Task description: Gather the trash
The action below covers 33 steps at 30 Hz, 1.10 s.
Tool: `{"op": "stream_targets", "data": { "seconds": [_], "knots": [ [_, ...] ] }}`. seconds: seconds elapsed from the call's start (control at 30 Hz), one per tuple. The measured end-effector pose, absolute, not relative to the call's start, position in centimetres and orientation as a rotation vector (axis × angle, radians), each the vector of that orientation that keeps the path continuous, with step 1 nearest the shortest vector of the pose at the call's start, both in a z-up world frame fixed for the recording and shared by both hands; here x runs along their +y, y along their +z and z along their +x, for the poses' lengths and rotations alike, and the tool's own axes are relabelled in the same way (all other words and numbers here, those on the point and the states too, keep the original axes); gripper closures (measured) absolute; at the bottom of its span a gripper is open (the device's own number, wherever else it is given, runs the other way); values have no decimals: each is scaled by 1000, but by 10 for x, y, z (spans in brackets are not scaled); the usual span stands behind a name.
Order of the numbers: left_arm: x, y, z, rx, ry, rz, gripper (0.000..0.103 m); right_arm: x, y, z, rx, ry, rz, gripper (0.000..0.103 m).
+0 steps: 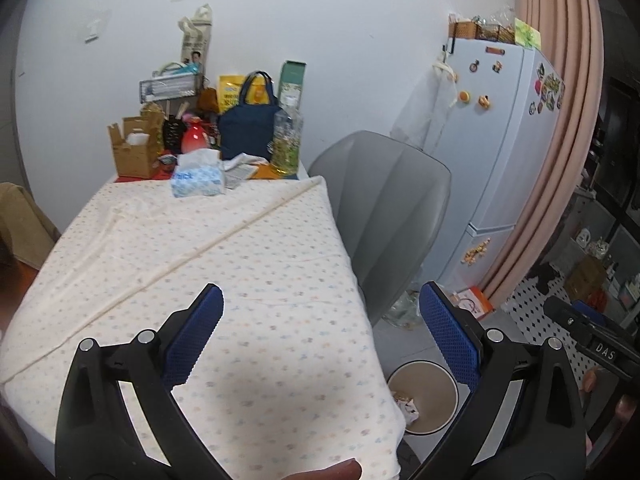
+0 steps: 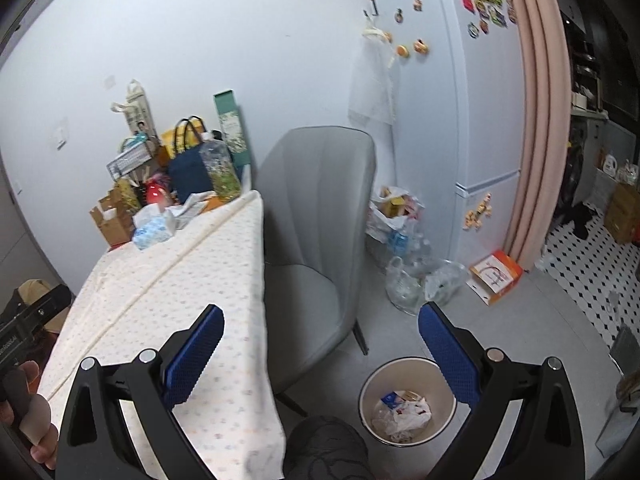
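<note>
Both the left gripper (image 1: 320,336) and right gripper (image 2: 320,344) are held wide apart, empty. Beside the round beige bin (image 2: 406,364), the crumpled wrappers (image 2: 404,412) could be overlooked, or the draped cloth snagged.

Hidden and cut-off parts

In the left wrist view the bin (image 1: 424,396) is partly covered by the tablecloth (image 1: 240,280) and a blue finger pad (image 1: 448,336); its contents (image 1: 406,404) are barely seen. In the right wrist view the crumpled trash (image 2: 404,410) cannot be identified, and a hand (image 2: 28,412) is cut by the left edge.
</note>
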<state>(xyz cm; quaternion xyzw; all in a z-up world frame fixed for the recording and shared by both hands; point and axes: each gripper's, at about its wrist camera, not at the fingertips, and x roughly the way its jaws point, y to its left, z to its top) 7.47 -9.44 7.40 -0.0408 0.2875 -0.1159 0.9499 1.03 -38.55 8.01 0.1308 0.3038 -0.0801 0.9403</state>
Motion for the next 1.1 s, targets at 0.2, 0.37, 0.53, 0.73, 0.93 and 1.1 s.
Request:
{"op": "stream_targets", "data": {
  "seconds": [0.2, 0.37, 0.53, 0.73, 0.93, 1.1],
  "knots": [
    [-69, 89, 50, 547, -197, -76, 6, -365, 92, 2, 591, -123, 258, 7],
    [-48, 96, 30, 525, -162, -75, 6, -343, 102, -9, 564, -86, 233, 7],
    [-31, 97, 12, 511, -130, -85, 6, -323, 108, -19, 545, -39, 208, 7],
    [-9, 94, -7, 503, -90, -98, 6, -300, 111, -35, 530, 0, 179, 7],
    [4, 91, -18, 495, -62, -105, 6, -288, 107, -46, 525, 28, 162, 7],
    [5, 90, -18, 498, -56, -100, 6, -287, 104, -46, 524, 30, 168, 7]
  ]
}}
